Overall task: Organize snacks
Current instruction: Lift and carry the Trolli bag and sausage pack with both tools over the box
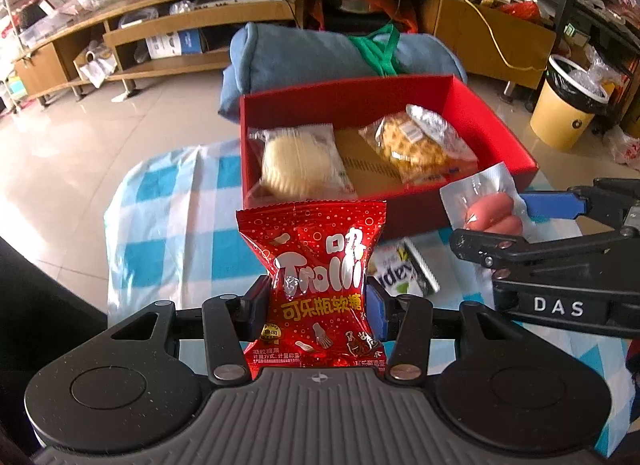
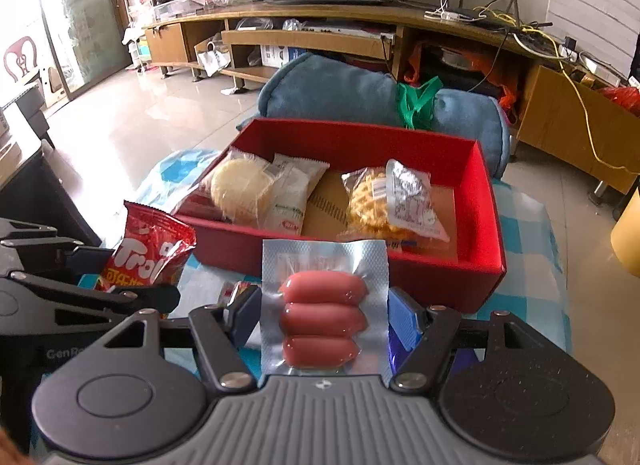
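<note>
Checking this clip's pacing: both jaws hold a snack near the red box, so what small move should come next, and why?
Probably carry the sausage pack in the right gripper forward over the red box near wall. The bare cardboard floor between the two bagged snacks leaves room, and the pack is already off the cloth.

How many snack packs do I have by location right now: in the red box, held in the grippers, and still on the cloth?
In the red box: 2, the pale round biscuit pack and the waffle pack.
Held in a gripper: 2, the red Trolli bag in the left gripper, the sausage pack in the right gripper.
On the cloth: 1, a white and green pack.
Total: 5.
</note>
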`<state>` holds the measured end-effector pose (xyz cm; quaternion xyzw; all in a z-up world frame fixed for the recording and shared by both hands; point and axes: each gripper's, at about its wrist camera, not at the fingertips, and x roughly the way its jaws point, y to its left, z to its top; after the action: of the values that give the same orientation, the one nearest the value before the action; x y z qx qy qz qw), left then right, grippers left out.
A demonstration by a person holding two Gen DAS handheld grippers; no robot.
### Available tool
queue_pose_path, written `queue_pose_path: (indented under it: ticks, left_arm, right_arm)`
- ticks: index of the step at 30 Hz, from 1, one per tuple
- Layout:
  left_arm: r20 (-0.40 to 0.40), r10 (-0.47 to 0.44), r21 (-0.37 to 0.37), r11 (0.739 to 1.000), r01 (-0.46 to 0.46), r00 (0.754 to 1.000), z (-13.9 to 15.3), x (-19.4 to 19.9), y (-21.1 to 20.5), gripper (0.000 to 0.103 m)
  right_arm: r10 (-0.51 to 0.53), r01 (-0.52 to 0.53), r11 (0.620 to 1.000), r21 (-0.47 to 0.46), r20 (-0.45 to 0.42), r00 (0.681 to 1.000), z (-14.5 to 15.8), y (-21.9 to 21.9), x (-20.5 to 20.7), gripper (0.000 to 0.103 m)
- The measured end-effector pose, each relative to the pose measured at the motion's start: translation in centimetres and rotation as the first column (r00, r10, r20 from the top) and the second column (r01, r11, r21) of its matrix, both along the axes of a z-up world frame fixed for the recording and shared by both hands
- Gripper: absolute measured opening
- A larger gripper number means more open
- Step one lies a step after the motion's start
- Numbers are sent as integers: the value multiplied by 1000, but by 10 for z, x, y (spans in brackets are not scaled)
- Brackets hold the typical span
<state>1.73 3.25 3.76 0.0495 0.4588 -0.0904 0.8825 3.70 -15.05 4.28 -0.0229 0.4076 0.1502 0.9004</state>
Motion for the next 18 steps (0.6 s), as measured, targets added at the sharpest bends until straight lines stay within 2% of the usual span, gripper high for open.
queue_pose_path:
  ticks: [18]
  left_arm:
    - [61, 33, 3, 999, -33, 998, 13, 59, -10, 56]
  right_arm:
    - [-59, 57, 998, 32, 58, 997, 18, -11, 50, 67]
